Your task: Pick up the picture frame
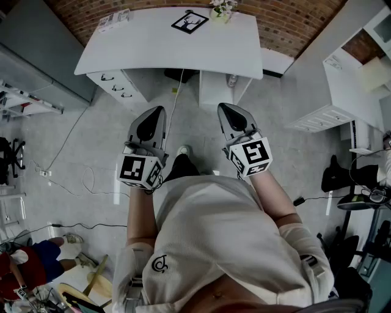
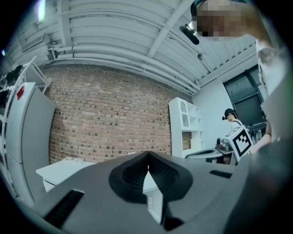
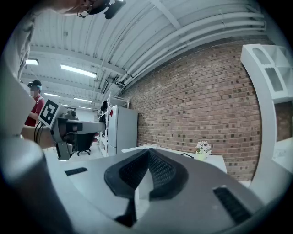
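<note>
1. Both the left gripper (image 1: 159,111) and the right gripper (image 1: 223,107) are closed tight and hold nothing. They are level and well short of the white desk (image 1: 159,49).
2. The picture frame (image 1: 189,22) lies flat at the desk's far edge, just left of the flower pot (image 1: 222,9). A reach from the right could knock the flowers over, and closed jaws would only push the flat frame.
3. Only the head view shows the frame clearly. The right gripper view shows the flower pot side-on, and the left gripper view shows only the desk's left end and the brick wall (image 2: 110,114).
</note>
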`<state>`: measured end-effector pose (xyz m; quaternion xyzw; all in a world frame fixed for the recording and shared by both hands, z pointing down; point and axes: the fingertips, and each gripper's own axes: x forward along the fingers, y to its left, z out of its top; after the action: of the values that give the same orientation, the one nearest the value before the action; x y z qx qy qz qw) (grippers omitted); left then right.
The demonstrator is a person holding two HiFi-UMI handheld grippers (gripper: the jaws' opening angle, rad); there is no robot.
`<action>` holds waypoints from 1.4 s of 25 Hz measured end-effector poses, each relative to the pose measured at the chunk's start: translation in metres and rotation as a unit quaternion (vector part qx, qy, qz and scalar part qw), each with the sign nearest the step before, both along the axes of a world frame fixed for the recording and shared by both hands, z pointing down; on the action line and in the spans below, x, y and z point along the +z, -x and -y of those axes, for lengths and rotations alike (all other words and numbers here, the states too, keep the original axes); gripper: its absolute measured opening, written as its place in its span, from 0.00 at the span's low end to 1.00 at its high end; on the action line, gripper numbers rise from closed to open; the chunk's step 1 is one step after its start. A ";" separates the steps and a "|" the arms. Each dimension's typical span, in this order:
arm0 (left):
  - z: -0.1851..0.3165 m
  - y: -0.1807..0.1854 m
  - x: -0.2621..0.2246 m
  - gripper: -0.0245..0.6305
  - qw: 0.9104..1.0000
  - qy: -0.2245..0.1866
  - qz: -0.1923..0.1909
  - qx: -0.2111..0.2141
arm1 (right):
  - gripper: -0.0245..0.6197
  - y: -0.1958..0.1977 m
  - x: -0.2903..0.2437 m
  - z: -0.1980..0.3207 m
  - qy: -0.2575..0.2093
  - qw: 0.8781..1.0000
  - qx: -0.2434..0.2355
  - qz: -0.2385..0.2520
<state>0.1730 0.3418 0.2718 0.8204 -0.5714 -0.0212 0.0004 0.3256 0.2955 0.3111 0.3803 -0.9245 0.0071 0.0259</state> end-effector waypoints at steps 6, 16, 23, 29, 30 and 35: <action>0.000 0.004 0.002 0.06 1.000 0.002 0.002 0.000 | 0.05 0.004 0.002 0.000 0.003 1.000 0.000 0.000; 0.014 0.008 0.005 0.06 1.000 0.008 0.008 0.002 | 0.05 0.008 0.009 0.020 0.023 1.000 0.006 0.007; 0.054 0.033 0.020 0.06 1.000 0.018 0.006 0.012 | 0.05 0.026 0.022 0.061 0.041 0.999 0.029 0.007; 0.124 0.074 0.018 0.06 0.999 0.014 0.013 0.040 | 0.05 0.063 0.029 0.125 0.043 0.996 0.076 0.005; 0.138 0.084 0.015 0.06 0.999 0.013 0.012 0.046 | 0.05 0.073 0.030 0.137 0.047 0.995 0.085 0.006; 0.212 0.140 0.014 0.06 0.997 0.026 -0.003 0.078 | 0.05 0.127 0.028 0.197 0.052 0.991 0.121 0.000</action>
<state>0.0326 0.1300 0.2862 0.8621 -0.5061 -0.0088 0.0249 0.1990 0.0980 0.3394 0.4873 -0.8701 0.0586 0.0444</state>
